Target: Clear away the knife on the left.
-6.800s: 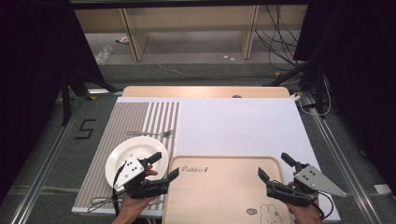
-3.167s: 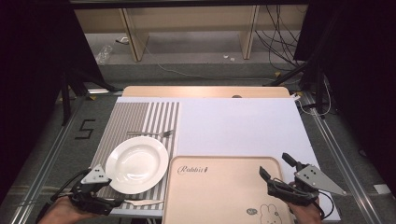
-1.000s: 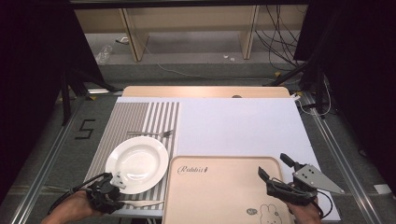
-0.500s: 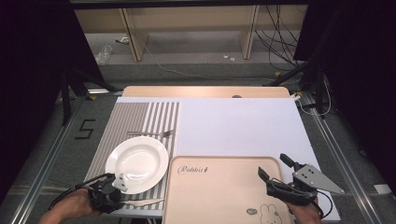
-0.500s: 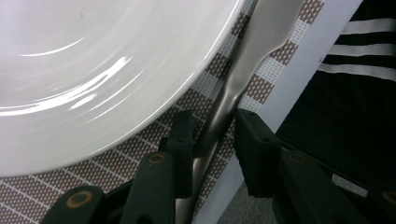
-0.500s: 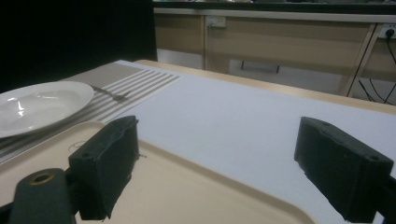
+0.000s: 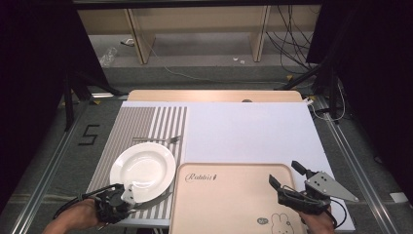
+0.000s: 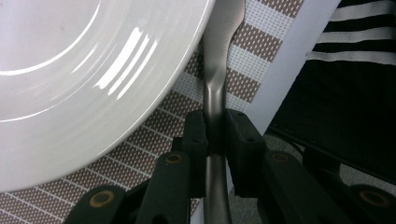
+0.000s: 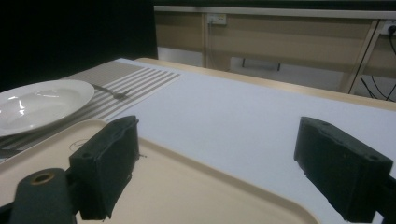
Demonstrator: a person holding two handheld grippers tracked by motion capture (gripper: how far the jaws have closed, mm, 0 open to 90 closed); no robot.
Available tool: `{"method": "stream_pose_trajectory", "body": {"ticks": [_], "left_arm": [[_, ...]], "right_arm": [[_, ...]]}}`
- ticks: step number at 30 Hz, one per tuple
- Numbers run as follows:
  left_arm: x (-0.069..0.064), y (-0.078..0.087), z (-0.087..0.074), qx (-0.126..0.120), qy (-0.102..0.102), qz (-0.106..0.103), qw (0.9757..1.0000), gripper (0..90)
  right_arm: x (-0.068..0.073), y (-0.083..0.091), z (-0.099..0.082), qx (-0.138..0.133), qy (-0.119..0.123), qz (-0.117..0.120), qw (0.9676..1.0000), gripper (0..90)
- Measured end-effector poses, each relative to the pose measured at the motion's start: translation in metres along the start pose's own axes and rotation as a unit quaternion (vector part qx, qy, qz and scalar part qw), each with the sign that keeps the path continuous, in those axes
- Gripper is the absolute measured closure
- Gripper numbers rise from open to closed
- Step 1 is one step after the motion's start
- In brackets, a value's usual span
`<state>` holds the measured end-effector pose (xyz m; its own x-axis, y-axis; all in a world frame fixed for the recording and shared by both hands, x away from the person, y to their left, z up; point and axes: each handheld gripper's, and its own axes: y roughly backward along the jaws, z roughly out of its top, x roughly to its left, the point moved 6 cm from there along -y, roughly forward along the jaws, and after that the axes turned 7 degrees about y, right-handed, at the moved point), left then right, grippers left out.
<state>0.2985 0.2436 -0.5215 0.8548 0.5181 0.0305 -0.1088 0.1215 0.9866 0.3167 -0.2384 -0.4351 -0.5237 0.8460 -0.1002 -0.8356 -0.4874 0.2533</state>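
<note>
A: Left gripper point(image 7: 127, 194) sits low at seven o'clock, its jaws just closing and now clamped on the metal utensil handle point(image 8: 215, 100).
B: It's slim, grey, lying on the striped placemat point(image 7: 141, 124), tucked under the white plate point(image 7: 143, 170) rim.
A: Right gripper point(image 7: 286, 177) hovers over the beige tray point(image 7: 229, 200), jaws spread wide.

High view overhead; gripper views close, sharing plate point(image 7: 142, 168)

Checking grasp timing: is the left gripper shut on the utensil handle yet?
Shut on it. The left gripper's jaws have just been closing, and both pads press the metal handle beside the plate.
</note>
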Motion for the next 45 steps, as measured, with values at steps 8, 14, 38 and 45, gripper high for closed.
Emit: {"method": "stream_pose_trajectory", "body": {"ticks": [8, 14, 38, 45], "left_arm": [[-0.003, 0.000, 0.003, 0.021, -0.008, 0.015, 0.9996, 79.1], [-0.005, 0.000, 0.004, 0.025, -0.010, 0.026, 0.9993, 79.6], [-0.015, 0.020, 0.002, 0.003, -0.027, 0.019, 0.9994, 79.9], [-0.020, 0.034, 0.015, -0.032, -0.012, -0.007, 0.9994, 79.9]], "right_arm": [[0.001, -0.001, -0.001, 0.002, -0.001, 0.000, 1.0000, 14.9], [0.000, 0.000, -0.001, 0.007, -0.002, 0.000, 1.0000, 14.9], [0.000, -0.003, -0.003, 0.011, -0.006, 0.003, 0.9999, 15.1], [0.000, -0.002, -0.003, 0.011, -0.006, 0.005, 0.9999, 15.1]]}}
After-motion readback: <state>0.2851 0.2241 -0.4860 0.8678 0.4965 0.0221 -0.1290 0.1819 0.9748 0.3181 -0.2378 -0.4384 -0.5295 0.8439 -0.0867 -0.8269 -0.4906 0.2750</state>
